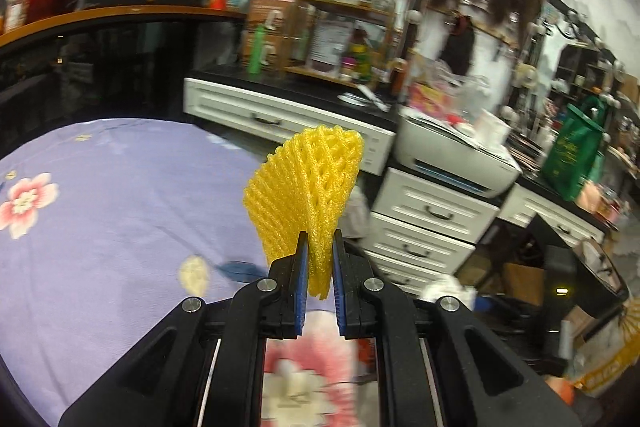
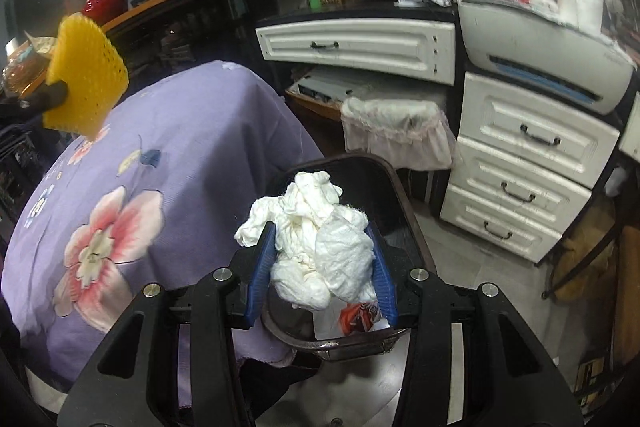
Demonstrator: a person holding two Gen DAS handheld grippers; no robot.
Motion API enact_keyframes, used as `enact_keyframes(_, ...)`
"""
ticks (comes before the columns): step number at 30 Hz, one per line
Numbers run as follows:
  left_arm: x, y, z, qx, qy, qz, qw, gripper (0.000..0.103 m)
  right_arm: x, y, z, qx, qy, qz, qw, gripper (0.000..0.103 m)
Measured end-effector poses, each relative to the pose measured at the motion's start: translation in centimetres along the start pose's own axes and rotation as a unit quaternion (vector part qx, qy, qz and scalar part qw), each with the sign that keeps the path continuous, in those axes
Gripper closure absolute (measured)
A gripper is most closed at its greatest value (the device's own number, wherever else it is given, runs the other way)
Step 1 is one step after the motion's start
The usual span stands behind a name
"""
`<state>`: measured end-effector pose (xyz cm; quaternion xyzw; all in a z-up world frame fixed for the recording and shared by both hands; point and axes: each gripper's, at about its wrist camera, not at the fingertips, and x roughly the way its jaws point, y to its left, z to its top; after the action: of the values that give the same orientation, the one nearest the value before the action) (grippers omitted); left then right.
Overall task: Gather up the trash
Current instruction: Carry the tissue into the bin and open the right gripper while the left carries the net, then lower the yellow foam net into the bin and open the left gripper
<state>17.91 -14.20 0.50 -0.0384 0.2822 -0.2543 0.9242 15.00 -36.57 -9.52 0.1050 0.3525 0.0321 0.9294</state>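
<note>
To drop cleanly, I should centre my right tongs (image 2: 320, 259) over the dark bin (image 2: 404, 187) directly below before releasing. They are clamped half-wide on crumpled white tissue (image 2: 320, 239). My left tongs (image 1: 319, 267), nearly together, pinch a yellow foam fruit net (image 1: 304, 179) above the purple-clothed table (image 1: 120, 227).

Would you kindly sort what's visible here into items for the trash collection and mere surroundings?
Job:
- yellow foam net, in left gripper
- crumpled white tissue, in right gripper
- black bin

Lying about:
- floral purple tablecloth
- printer
- white drawers
- green bag
</note>
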Motion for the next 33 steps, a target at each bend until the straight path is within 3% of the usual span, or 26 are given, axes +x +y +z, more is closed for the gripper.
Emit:
enact_keyframes(11,4.0,-4.7,-2.0,0.018,0.044,-0.045,0.9978,0.092,5.5,-2.3,-1.6,0.026,0.044,-0.011,0.999,0.056)
enact_keyframes(15,5.4,-6.2,-3.0,0.029,0.064,-0.055,0.9960,0.092,7.6,-3.4,-2.0,0.042,0.059,-0.020,0.997,0.043)
enact_keyframes(17,6.0,-6.6,-3.4,0.031,0.074,-0.061,0.9949,0.092,8.2,-3.8,-2.3,0.053,0.066,-0.023,0.996,0.041)
enact_keyframes(22,7.4,-7.6,-4.5,0.041,0.095,-0.066,0.9924,0.092,7.6,-4.3,-2.9,0.053,0.066,-0.028,0.996,0.040)
enact_keyframes(25,8.2,-8.0,-5.0,0.044,0.106,-0.067,0.9911,0.092,6.2,-4.9,-3.3,0.055,0.057,-0.037,0.996,0.039)
enact_keyframes(28,8.8,-8.3,-5.4,0.046,0.115,-0.067,0.9901,0.092,4.6,-5.4,-3.6,0.057,0.045,-0.051,0.996,0.031)
enact_keyframes(33,10.6,-9.0,-6.1,0.052,0.137,-0.068,0.9869,0.092,2.0,-6.6,-3.7,0.056,0.030,-0.072,0.995,0.031)
